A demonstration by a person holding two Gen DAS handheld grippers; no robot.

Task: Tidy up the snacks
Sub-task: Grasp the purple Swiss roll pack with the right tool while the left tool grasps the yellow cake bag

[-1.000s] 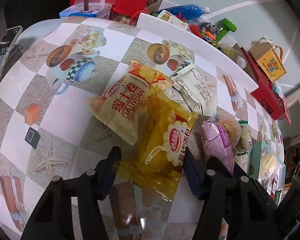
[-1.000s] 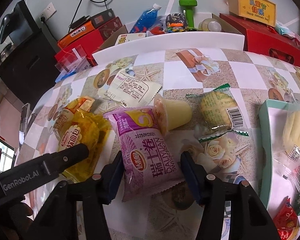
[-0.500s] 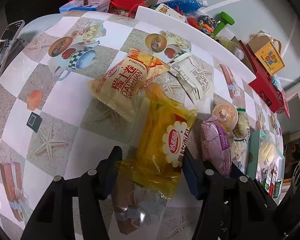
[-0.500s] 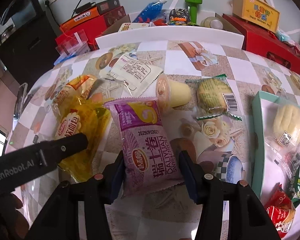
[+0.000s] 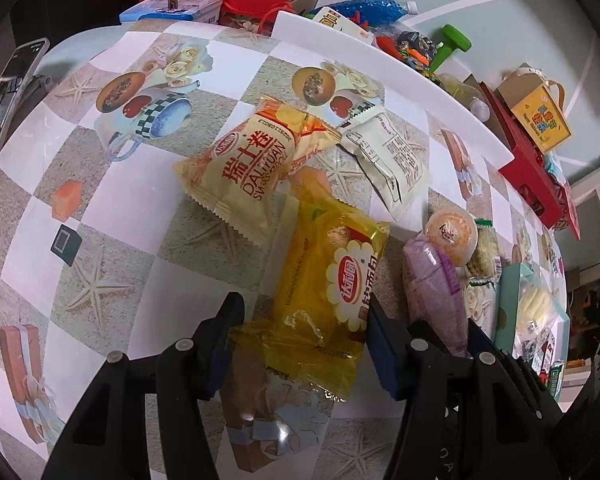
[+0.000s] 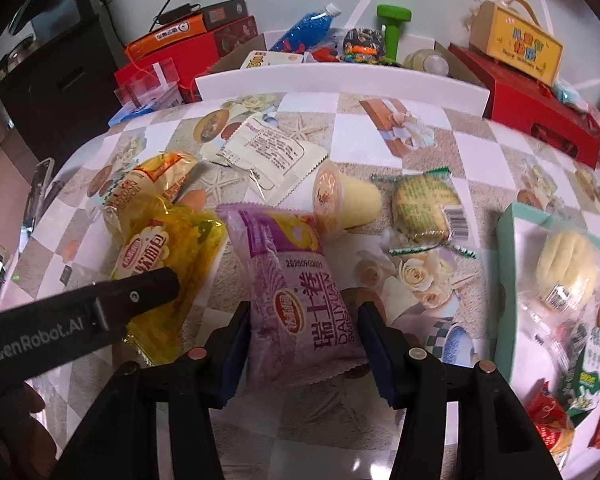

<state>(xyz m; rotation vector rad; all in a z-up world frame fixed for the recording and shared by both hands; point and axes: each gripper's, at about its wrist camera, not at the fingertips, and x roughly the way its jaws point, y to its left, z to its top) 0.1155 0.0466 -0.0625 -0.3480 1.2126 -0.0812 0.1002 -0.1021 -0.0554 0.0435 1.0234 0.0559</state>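
My left gripper (image 5: 302, 326) is shut on the near end of a yellow bread packet (image 5: 328, 276), lifted a little off the patterned table. It also shows in the right wrist view (image 6: 160, 256). My right gripper (image 6: 304, 326) is shut on a purple Swiss roll packet (image 6: 300, 292), which shows in the left wrist view (image 5: 436, 284). A cream Swiss roll packet (image 5: 252, 164), a white sachet (image 6: 266, 152), a jelly cup (image 6: 344, 200) and a green-edged cake (image 6: 426, 204) lie on the table.
A teal tray (image 6: 508, 240) at the right holds a wrapped bun (image 6: 566, 268) and several small packets. Red boxes (image 6: 540, 92), a blue bottle (image 6: 304, 28) and a white board (image 6: 340, 80) crowd the far edge. A phone (image 5: 4, 92) stands at the left.
Both grippers have lifted and drawn back a little with their packets. The yellow and purple packets have come up off the table; the other snacks have not moved.
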